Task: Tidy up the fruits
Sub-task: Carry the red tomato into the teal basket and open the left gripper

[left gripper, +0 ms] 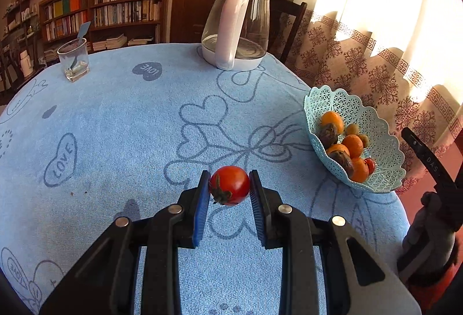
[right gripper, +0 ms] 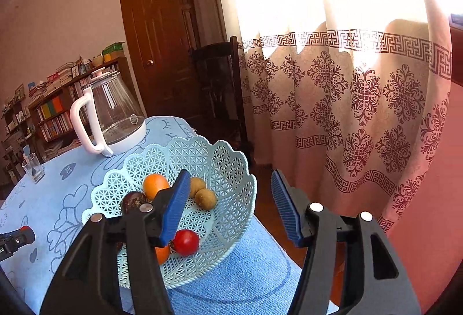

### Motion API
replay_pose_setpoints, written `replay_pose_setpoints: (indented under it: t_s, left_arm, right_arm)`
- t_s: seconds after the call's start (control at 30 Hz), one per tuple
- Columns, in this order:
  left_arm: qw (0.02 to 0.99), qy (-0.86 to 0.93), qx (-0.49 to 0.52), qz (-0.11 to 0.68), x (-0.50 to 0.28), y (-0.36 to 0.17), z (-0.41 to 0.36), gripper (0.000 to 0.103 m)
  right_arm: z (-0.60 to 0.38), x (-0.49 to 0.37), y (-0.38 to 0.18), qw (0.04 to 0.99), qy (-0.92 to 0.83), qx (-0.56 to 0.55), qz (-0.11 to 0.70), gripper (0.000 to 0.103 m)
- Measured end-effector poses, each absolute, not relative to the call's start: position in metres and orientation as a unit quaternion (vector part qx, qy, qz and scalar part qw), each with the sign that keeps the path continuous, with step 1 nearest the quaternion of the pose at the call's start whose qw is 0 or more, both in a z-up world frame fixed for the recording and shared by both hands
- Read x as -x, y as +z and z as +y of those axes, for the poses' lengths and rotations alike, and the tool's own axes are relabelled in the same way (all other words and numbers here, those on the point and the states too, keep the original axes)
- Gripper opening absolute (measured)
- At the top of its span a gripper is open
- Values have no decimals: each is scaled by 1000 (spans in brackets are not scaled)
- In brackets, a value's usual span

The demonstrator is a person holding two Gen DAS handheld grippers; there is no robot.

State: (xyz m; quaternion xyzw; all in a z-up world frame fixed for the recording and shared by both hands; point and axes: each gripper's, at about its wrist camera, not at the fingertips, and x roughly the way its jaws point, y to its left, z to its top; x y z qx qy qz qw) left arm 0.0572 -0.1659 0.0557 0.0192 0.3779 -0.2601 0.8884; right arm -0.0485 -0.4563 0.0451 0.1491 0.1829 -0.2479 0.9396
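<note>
My left gripper [left gripper: 229,187] is shut on a small red tomato [left gripper: 230,184], held just above the blue tablecloth [left gripper: 121,124]. To its right, at the table's edge, stands a pale green lattice basket [left gripper: 376,124] holding oranges [left gripper: 353,145], dark passion fruits [left gripper: 328,135], small brown fruits and one red tomato [left gripper: 369,165]. In the right wrist view my right gripper [right gripper: 228,205] stands open over that basket [right gripper: 231,184], nothing between its blue pads [right gripper: 175,205]. Below its left finger lie a red tomato [right gripper: 186,241], an orange [right gripper: 154,184], a passion fruit [right gripper: 133,200] and brown fruits [right gripper: 205,198].
A glass kettle with a white handle [left gripper: 235,28] stands at the table's far side, a glass tumbler with a spoon [left gripper: 73,59] at the far left. A dark chair [right gripper: 220,89] and patterned curtain [right gripper: 347,101] lie beyond the table edge. Bookshelves [left gripper: 110,11] line the back wall.
</note>
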Motion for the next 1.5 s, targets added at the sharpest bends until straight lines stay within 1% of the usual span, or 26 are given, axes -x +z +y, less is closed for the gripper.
replay_pose_setpoints:
  t_s: [0.7,0.87,1.17,1.33,1.4,1.5]
  left_arm:
    - [852,-373,-79,359,-19,75,-283,27]
    - [842,-401,-90,350,-10,74,-310,28]
    - [819,-439,-94,358,-6,63,-340,28]
    - [819,-433,-84,368,-11,58,-336,31]
    - [821,-429,-77,368,-14,59,-331,39]
    - [826,-424,-67,366,-17,64,-323,41]
  right_arm:
    - [-461,56,44,936,-254,-179,165,61]
    - [-462,58,45,935,-258,-185,160,61]
    - [-468,63,44,929,-270,-200,152,61]
    - [-469,65,45,929,-274,-201,149,61]
    - [-469,65,44,928,-274,-202,149,61]
    - [-469,66,45,928,-275,-202,148,61]
